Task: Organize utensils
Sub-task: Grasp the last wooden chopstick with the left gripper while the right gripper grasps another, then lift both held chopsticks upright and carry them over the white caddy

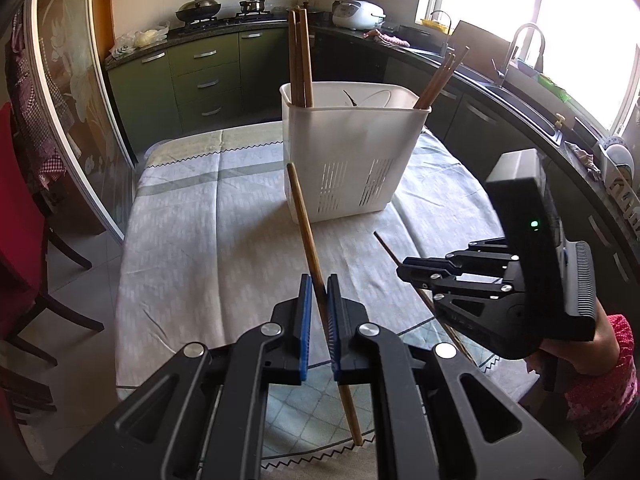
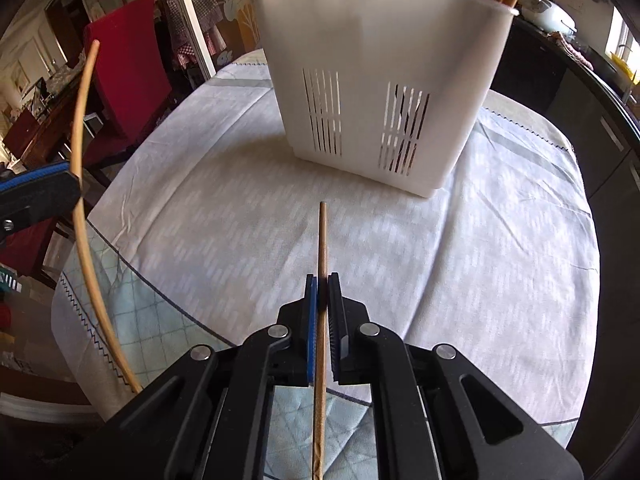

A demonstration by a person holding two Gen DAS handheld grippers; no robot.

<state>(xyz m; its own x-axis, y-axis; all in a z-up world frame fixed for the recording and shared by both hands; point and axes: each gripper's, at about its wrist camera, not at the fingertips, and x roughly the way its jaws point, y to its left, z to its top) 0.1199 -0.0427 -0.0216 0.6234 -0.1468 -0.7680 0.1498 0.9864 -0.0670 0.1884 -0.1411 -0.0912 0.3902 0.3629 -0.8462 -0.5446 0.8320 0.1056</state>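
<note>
A white slotted utensil holder (image 1: 344,152) stands on the cloth-covered table (image 1: 200,248); it also shows in the right wrist view (image 2: 376,80). Wooden chopsticks stand in its left compartment (image 1: 300,60) and lean out of its right compartment (image 1: 440,76). My left gripper (image 1: 318,292) is shut on a wooden chopstick (image 1: 304,216) that points up toward the holder. My right gripper (image 2: 322,284) is shut on another chopstick (image 2: 322,240), held above the cloth in front of the holder. The right gripper shows in the left wrist view (image 1: 404,270); the left one shows at the right wrist view's edge (image 2: 76,188).
A red chair (image 2: 128,64) stands at the table's left side. Dark green kitchen cabinets (image 1: 200,76) and a counter with a stove, a rice cooker (image 1: 358,14) and a sink run behind and to the right of the table.
</note>
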